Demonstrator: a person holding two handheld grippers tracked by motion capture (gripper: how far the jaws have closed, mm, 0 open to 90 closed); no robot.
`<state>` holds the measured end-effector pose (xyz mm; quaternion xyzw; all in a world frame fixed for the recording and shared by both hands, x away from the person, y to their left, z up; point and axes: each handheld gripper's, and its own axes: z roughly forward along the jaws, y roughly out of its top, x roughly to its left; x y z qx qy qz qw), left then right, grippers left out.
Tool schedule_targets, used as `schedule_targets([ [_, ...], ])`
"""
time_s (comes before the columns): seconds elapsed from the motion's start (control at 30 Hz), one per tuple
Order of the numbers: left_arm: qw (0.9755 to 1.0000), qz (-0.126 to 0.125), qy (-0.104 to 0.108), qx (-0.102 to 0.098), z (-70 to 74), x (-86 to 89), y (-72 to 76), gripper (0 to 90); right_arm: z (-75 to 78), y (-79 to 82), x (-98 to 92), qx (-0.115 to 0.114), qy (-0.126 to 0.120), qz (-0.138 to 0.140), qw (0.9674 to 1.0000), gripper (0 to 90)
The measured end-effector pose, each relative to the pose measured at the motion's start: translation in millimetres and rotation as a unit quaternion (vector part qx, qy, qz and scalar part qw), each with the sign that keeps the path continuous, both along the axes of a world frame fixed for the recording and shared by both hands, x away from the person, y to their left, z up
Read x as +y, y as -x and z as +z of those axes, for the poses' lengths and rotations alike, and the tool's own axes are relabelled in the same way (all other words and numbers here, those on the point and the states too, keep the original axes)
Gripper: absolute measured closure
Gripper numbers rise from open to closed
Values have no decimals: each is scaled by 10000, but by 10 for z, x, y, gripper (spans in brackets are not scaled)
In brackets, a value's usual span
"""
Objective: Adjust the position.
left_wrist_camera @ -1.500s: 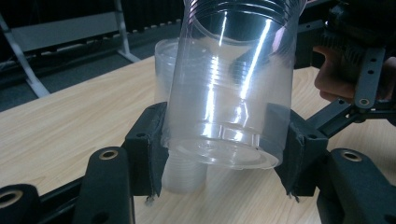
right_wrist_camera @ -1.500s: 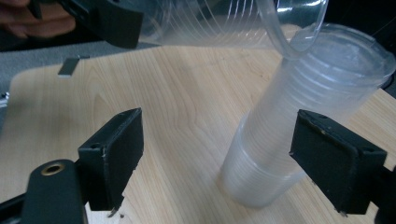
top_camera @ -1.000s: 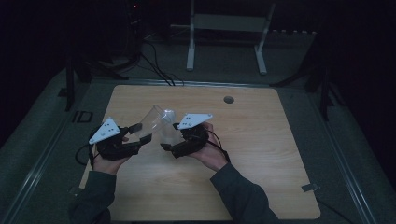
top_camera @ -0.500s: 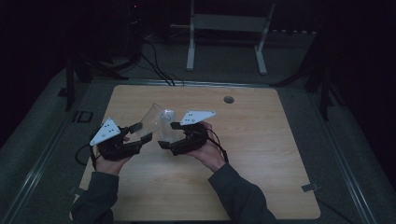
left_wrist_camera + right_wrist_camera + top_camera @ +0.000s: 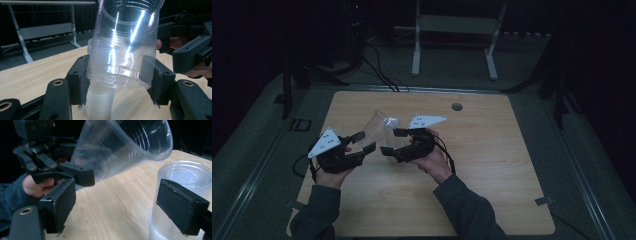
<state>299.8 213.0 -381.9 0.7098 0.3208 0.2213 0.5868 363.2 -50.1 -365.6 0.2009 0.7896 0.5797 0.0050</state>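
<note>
High view: fixed above the person's side, looks forward and down over the whole worktop (image 5: 492,165), far off. Left gripper view: rides the left tongs (image 5: 117,82), close-up along its jaws. Right gripper view: same on the right tongs (image 5: 120,207). All three share the clear cup (image 5: 374,131) (image 5: 125,45) (image 5: 120,147).

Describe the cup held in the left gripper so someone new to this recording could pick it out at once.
On the wooden table, look left of centre, where the person's two hands meet. The left gripper clamps a clear plastic cup near its base, tilted, its open mouth up and away from the hand. Unlike the stack of clear cups standing on the tabletop beside it, this one is single and lifted off the wood.
</note>
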Motion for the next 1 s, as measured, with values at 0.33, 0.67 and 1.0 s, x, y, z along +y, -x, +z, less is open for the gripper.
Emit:
schedule_targets([
  [0.33,9999,-116,61,-85,-3,-18,18,425,38,-23,21,260,-402,129,9988,138],
  [0.67,9996,-231,122,-104,-24,-63,37,425,40,-65,42,524,-787,121,9955,130],
  [1.0,9988,-450,139,-135,-39,-122,49,424,19,-117,67,790,-1215,259,9891,130],
])
